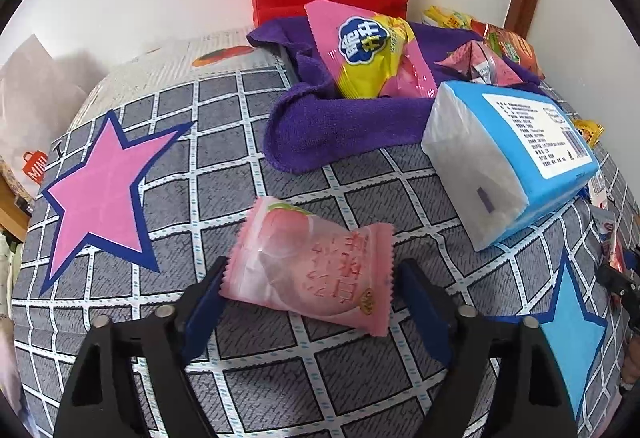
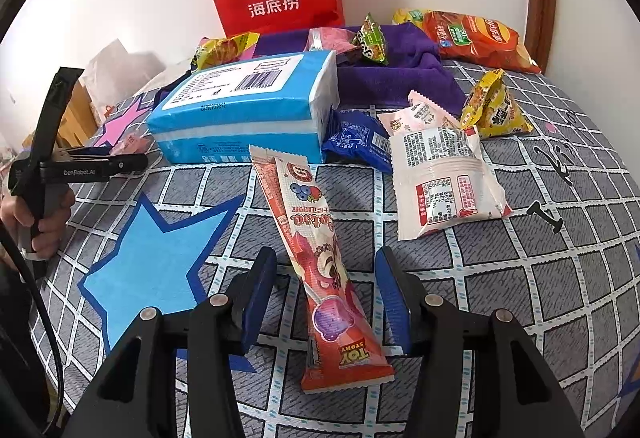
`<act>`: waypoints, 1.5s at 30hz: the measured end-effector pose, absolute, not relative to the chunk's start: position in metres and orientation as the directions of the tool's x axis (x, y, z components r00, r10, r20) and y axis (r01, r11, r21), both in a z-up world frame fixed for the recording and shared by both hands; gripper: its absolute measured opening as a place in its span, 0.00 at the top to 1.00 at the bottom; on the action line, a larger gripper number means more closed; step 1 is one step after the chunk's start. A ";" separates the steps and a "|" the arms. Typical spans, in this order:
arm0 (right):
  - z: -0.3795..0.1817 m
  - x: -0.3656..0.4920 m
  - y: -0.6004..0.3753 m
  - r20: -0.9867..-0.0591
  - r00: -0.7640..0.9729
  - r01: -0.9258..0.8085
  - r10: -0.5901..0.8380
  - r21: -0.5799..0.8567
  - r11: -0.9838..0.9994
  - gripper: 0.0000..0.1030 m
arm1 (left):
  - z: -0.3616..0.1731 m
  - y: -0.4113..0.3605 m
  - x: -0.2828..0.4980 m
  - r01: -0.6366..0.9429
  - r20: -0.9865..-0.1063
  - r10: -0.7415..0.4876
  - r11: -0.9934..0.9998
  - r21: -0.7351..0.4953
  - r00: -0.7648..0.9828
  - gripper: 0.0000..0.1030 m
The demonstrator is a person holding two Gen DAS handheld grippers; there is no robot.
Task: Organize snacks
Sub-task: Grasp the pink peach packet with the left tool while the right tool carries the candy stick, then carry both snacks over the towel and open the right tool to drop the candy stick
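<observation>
Straddling a pink peach packet (image 1: 310, 264) on the bed (image 1: 360, 378), the left gripper (image 1: 312, 302) stands half open, one pad seemingly brushing its crimped edge. Light, crinkly, slippery: pinch across the puffed middle. The right gripper (image 2: 326, 298), half open, flanks the long stick pouch (image 2: 316, 258) without pressing it.

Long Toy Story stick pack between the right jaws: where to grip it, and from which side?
Grip the Toy Story stick pack across its narrow width at mid-length, coming down from above. It lies flat on the checked bedcover, long axis running away from the right gripper, so the open jaws already straddle its slim sides. The ends are flat crimped seals, probably a poorer hold.
</observation>
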State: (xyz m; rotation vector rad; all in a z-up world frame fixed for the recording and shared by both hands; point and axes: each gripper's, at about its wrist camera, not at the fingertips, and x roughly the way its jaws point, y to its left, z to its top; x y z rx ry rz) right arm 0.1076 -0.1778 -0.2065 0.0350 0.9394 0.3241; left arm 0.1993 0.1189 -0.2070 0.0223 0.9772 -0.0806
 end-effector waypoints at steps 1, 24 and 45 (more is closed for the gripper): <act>-0.206 0.107 -0.178 -0.785 0.548 -0.258 0.290 0.171 0.951 0.52 | -0.206 0.121 0.198 0.074 -0.827 -0.056 0.997 -0.017 0.559 0.31; -0.139 0.114 -0.171 -0.737 0.563 -0.253 0.375 0.278 0.926 0.80 | -0.113 0.110 0.186 0.095 -0.766 -0.119 0.993 -0.076 0.631 0.55; -0.050 0.313 -0.171 -0.725 0.603 -0.197 0.332 0.268 0.943 0.80 | -0.035 0.090 0.307 0.043 -0.682 -0.147 0.985 -0.167 0.716 0.55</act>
